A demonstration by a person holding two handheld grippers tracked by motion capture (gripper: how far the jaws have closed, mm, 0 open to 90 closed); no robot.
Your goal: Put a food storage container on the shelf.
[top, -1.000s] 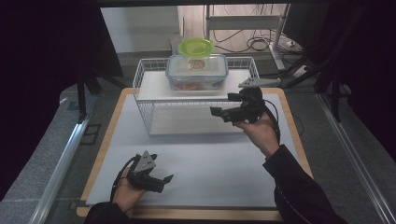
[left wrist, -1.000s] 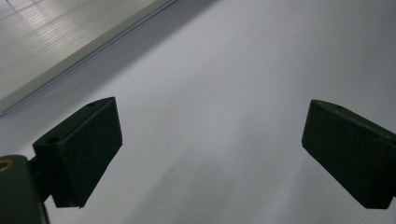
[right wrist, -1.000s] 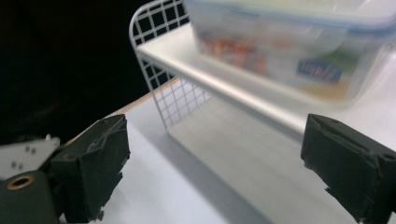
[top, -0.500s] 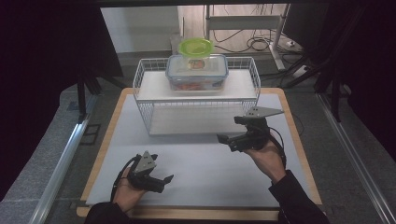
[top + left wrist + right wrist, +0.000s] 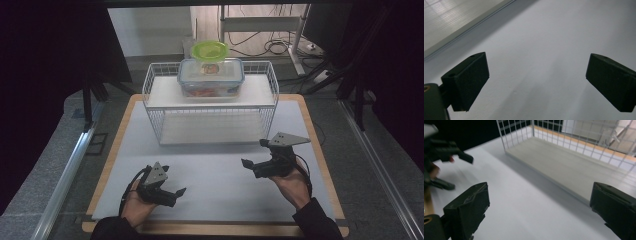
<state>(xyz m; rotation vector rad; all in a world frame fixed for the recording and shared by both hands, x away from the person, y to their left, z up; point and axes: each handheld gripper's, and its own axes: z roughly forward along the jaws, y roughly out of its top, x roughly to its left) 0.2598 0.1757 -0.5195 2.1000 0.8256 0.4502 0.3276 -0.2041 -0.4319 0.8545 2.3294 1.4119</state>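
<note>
Light: my table (image 5: pixel 210 185) is evenly and softly lit from above; the surroundings fall to near black at both sides, and a bright floor patch shows past the far edge. Shadows: a soft grey band lies in front of the basket (image 5: pixel 210 112). My left gripper view is sharp on the jaws, smooth beyond. My right gripper view shows motion blur, my other gripper (image 5: pixel 441 157) smeared at its left edge.
</note>
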